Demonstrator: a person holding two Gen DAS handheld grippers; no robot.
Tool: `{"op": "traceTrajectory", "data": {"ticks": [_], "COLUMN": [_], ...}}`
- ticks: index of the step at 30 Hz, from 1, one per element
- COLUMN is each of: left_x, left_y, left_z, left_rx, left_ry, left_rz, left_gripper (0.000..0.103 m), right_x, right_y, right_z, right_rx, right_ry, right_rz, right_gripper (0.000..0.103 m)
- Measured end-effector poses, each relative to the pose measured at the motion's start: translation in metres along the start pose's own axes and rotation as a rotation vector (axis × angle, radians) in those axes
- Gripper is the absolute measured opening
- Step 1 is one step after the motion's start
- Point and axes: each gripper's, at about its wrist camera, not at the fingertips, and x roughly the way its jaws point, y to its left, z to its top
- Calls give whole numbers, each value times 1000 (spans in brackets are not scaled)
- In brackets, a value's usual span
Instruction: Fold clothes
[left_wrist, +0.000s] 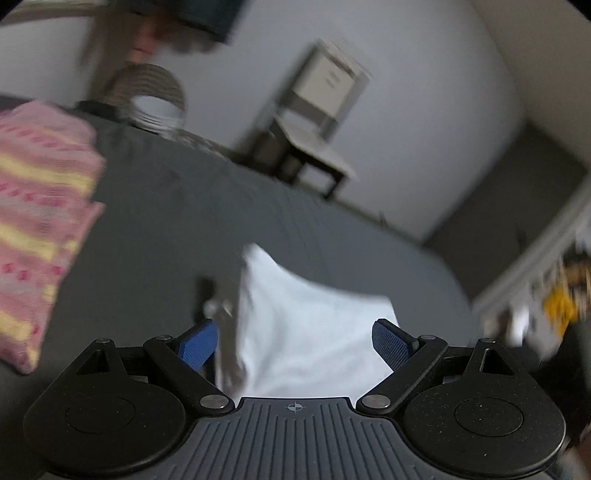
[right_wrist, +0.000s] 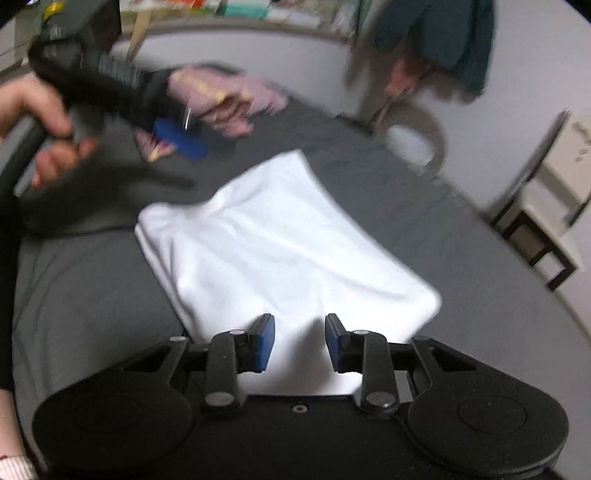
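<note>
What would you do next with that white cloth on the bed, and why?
Probably bring the right hand-held gripper down to close on the near edge of the white garment. It looks already folded on the grey bed sheet, and both the right and the left hand-held gripper are open and empty.

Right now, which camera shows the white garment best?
The right wrist view: the folded white garment lies almost whole on the grey bed. The left wrist view catches only a blurred part between its open fingers.
</note>
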Motion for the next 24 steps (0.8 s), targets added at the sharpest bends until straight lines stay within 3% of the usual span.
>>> {"op": "traceTrajectory", "data": {"ticks": [3, 6, 10, 11, 13, 16, 20, 24], "left_x": [-10, -15, -7, -3, 7, 19, 34, 54], "left_y": [20, 36, 31, 25, 9, -32, -82, -107], "left_z": [3, 2, -1, -3, -9, -22, -54, -79], "left_rx": [-130, -257, -263, -234, -152, 96, 430, 635], "left_ry": [-78, -123, -82, -55, 5, 108, 191, 294], "left_rz": [10, -20, -77, -99, -143, -183, -123, -12], "left_gripper": [91, 91, 91, 91, 91, 91, 91, 91], "right_x": [14, 15, 3, -2, -4, 8, 26, 45], "right_y": [17, 13, -4, -10, -28, -54, -69, -63], "right_z": [-3, -2, 10, 14, 21, 27, 28, 33], "right_rx": [-61, -29, -8, 16, 96, 182, 185, 126], "right_ry": [13, 14, 36, 19, -11, 6, 61, 105], "right_rz": [-3, 27, 62, 75, 94, 74, 114, 136], "right_gripper": [27, 25, 26, 27, 38, 40, 40, 39]}}
